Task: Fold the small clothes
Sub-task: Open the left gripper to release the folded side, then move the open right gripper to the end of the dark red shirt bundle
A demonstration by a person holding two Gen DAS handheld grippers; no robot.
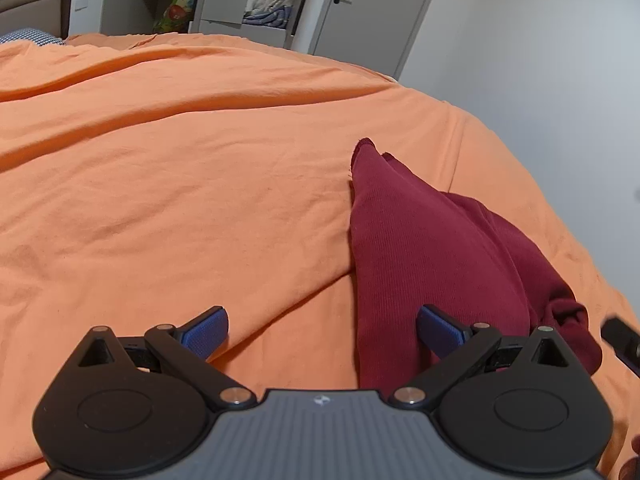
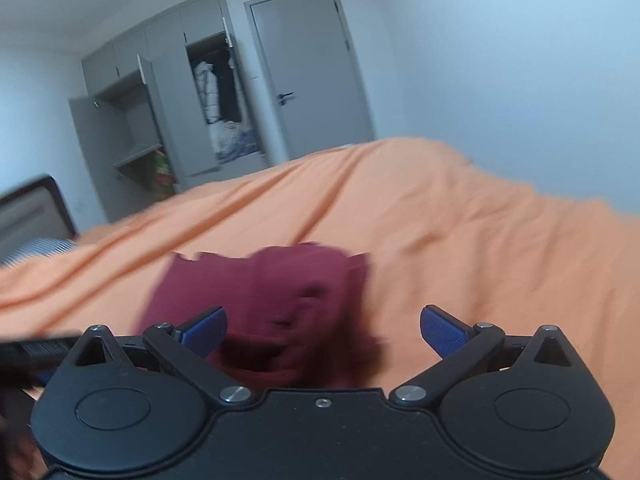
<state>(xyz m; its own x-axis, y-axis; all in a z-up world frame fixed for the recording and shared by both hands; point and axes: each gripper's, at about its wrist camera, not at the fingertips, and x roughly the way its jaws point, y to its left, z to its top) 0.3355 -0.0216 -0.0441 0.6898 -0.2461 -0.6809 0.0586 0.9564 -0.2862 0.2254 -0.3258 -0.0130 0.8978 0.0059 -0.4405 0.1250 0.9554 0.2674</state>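
Note:
A dark red ribbed garment (image 1: 424, 240) lies folded on the orange bedsheet (image 1: 180, 168), its narrow end pointing away. My left gripper (image 1: 322, 334) is open, its right blue pad over the garment's near edge, the left pad over bare sheet. In the right wrist view the same red garment (image 2: 272, 300) looks bunched and blurred just ahead of my right gripper (image 2: 324, 330), which is open with nothing between its blue pads. A black part of the other gripper (image 1: 620, 340) shows at the right edge of the left wrist view.
The orange sheet (image 2: 460, 232) covers a wide bed. Behind it stand a grey wardrobe (image 2: 168, 112) with open doors and clothes inside, a shut grey door (image 2: 316, 72), and a headboard (image 2: 28, 208) at the left. A patterned pillow (image 1: 28, 36) lies at the far left.

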